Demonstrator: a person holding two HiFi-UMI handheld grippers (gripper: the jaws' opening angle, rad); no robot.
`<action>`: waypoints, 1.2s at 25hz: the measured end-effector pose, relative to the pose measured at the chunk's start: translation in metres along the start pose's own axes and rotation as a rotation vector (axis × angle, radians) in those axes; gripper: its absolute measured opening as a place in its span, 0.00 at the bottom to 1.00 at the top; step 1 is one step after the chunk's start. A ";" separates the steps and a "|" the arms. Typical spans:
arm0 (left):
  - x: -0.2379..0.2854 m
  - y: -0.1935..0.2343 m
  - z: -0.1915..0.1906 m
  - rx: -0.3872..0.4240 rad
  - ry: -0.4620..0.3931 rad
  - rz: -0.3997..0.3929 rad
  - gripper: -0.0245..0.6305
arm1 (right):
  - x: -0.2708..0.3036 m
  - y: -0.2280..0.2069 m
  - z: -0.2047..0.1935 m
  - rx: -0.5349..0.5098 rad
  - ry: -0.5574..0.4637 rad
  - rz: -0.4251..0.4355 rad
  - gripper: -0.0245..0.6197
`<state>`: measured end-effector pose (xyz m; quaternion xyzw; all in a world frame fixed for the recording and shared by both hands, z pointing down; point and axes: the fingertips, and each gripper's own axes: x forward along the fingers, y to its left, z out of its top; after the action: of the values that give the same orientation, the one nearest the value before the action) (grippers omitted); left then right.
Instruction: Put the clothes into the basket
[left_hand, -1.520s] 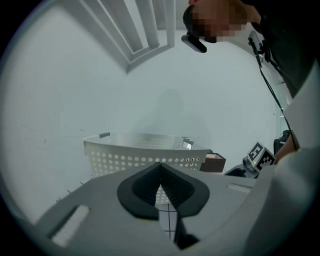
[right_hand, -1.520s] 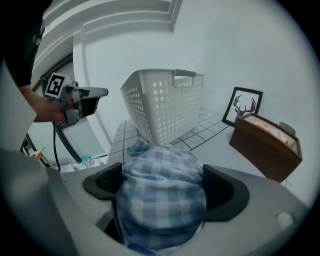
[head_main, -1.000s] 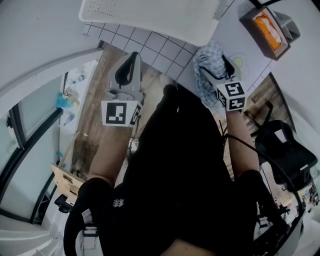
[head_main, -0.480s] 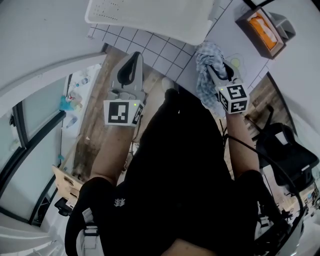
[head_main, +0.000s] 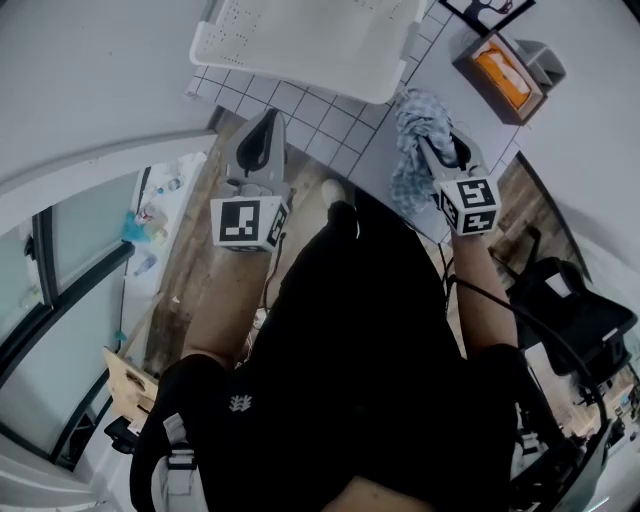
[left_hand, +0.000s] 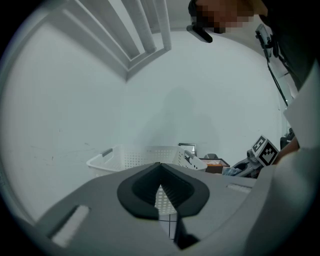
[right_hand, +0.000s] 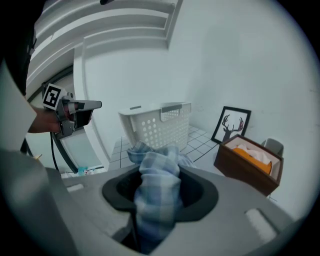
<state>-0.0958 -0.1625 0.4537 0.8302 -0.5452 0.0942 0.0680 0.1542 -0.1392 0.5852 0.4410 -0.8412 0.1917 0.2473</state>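
A white perforated basket stands on the tiled table at the top of the head view; it also shows ahead as the basket and the basket. A blue checked cloth hangs bunched from my right gripper, just right of the basket. In the right gripper view the cloth fills the gap of that gripper, whose jaws are closing and press on it. My left gripper hovers in front of the basket, over the table's near edge. Its tips meet with nothing between them, as in its own view of the left gripper.
A brown wooden box with orange contents sits right of the basket, also seen as the box. A framed deer picture leans on the wall behind it. A black office chair stands at the right. The tabletop is white tile.
The right gripper's jaws have closed on the checked cloth, which is now gathered and lifted instead of spread. Both grippers sit a little closer to the basket.
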 end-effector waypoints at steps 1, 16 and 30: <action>-0.001 0.000 0.004 -0.001 -0.006 0.001 0.04 | -0.003 -0.001 0.005 -0.002 -0.013 -0.005 0.30; -0.012 0.004 0.068 0.001 -0.127 -0.014 0.04 | -0.044 -0.008 0.073 -0.049 -0.133 -0.071 0.29; -0.011 0.008 0.115 0.019 -0.187 -0.020 0.04 | -0.067 -0.018 0.138 -0.105 -0.228 -0.112 0.29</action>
<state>-0.0983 -0.1805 0.3388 0.8414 -0.5399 0.0206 0.0101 0.1680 -0.1803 0.4369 0.4926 -0.8468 0.0820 0.1834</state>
